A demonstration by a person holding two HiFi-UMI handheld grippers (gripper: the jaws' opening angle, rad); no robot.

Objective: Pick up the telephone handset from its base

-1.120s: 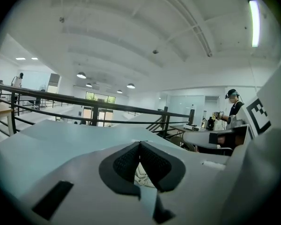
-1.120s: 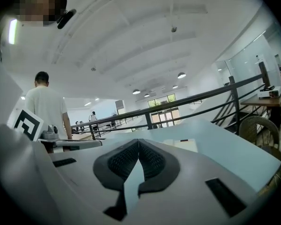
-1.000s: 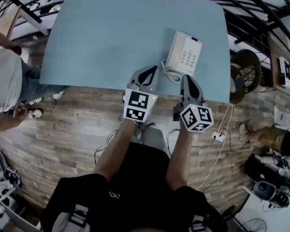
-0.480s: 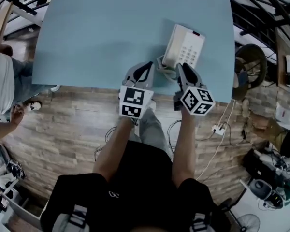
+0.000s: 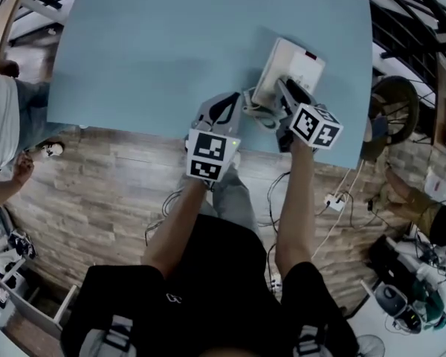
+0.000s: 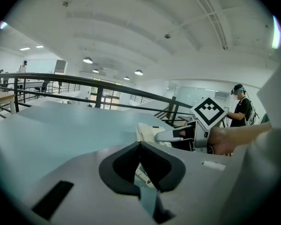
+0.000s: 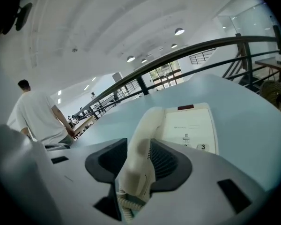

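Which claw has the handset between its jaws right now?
The right claw: its jaws have just been opening and straddle the handset. The left claw is shut, with nothing between its jaws.

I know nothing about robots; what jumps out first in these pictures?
A white telephone sits near the right front corner of a big pale blue table. The right gripper reaches over it, its jaws having just been opening, with the handset between them. The left gripper hangs shut beside the curly cord at the table's near edge.
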